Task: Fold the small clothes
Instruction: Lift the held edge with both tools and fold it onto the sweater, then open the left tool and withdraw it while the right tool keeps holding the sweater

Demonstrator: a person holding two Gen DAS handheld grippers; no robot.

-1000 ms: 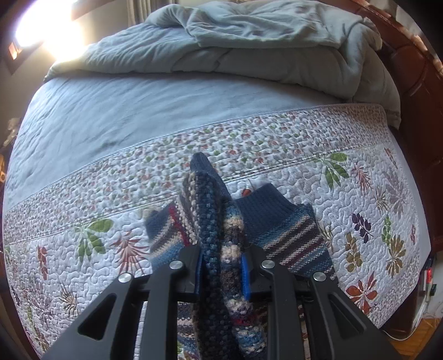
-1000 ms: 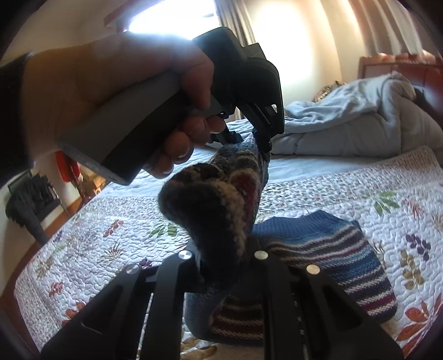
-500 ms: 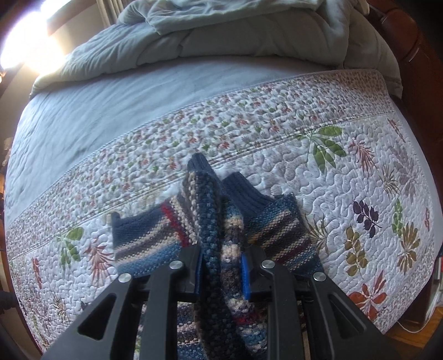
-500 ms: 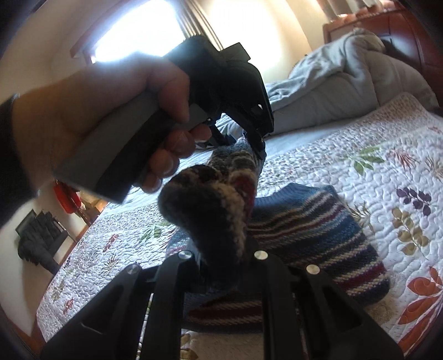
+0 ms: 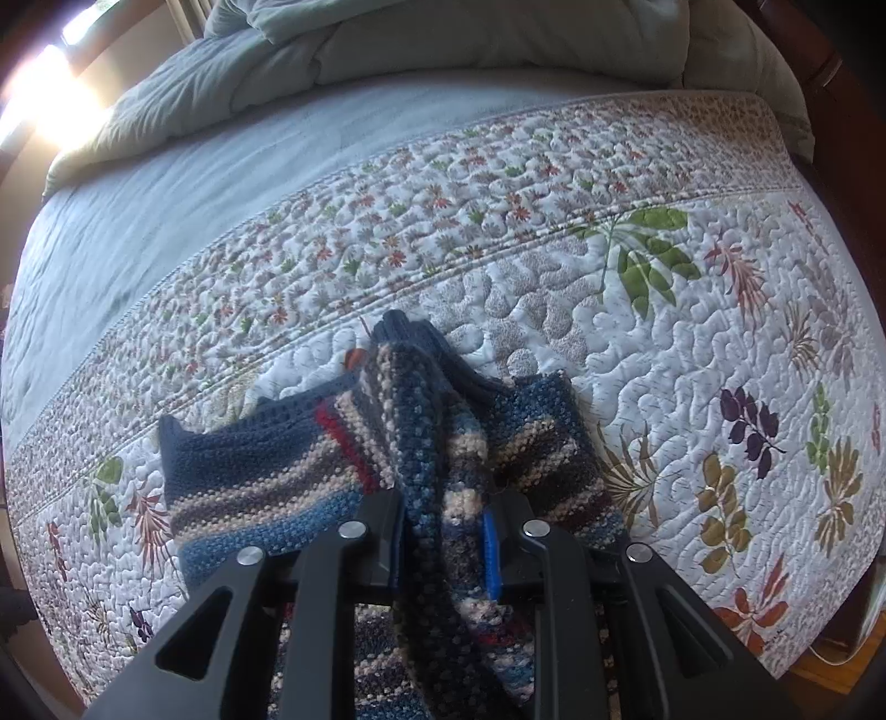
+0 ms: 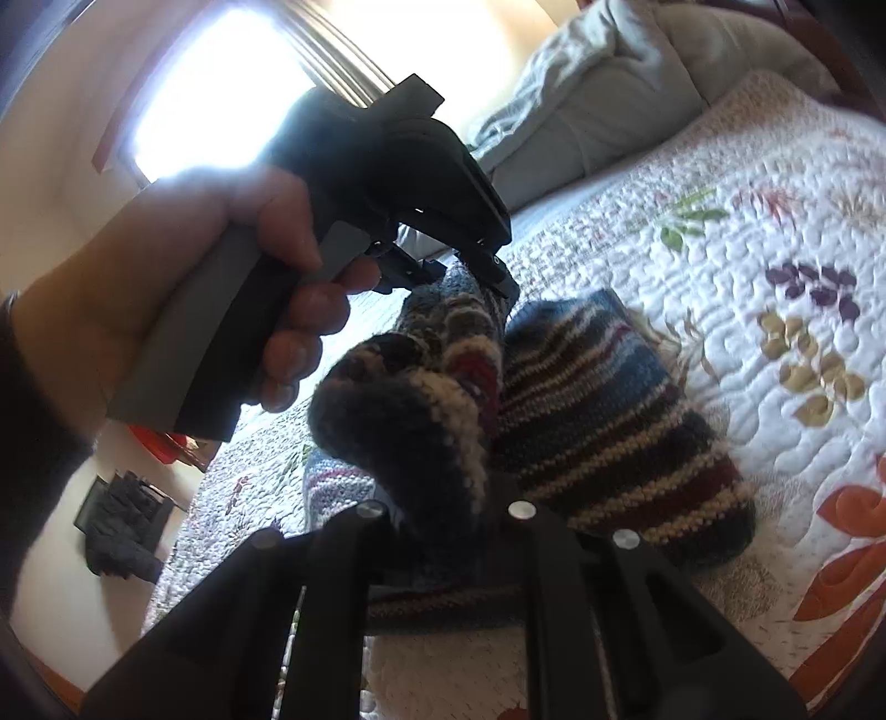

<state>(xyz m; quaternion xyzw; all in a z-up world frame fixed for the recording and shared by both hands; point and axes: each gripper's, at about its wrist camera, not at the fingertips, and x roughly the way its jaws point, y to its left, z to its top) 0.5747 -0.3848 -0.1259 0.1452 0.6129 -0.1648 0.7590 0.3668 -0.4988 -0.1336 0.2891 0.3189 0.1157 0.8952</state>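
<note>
A striped knit garment (image 5: 266,487) in blue, cream, grey and red lies partly on the floral quilt (image 5: 692,343). My left gripper (image 5: 443,548) is shut on a bunched fold of it and holds that fold up. My right gripper (image 6: 443,515) is shut on the other end of the same raised fold (image 6: 410,421). The rest of the garment (image 6: 603,421) sags onto the quilt below. In the right wrist view the left gripper (image 6: 493,271), held in a hand (image 6: 183,288), pinches the far end of the fold. Both sets of fingertips are buried in the knit.
A rumpled grey-green duvet (image 5: 443,50) is piled at the head of the bed. A plain blue sheet (image 5: 166,210) lies between it and the quilt. The bed's right edge (image 5: 853,498) drops to a wooden floor. A bright window (image 6: 216,105) is behind.
Both grippers have moved down and closer to the quilt with the fold still held. More of the garment now rests spread on the bed.
</note>
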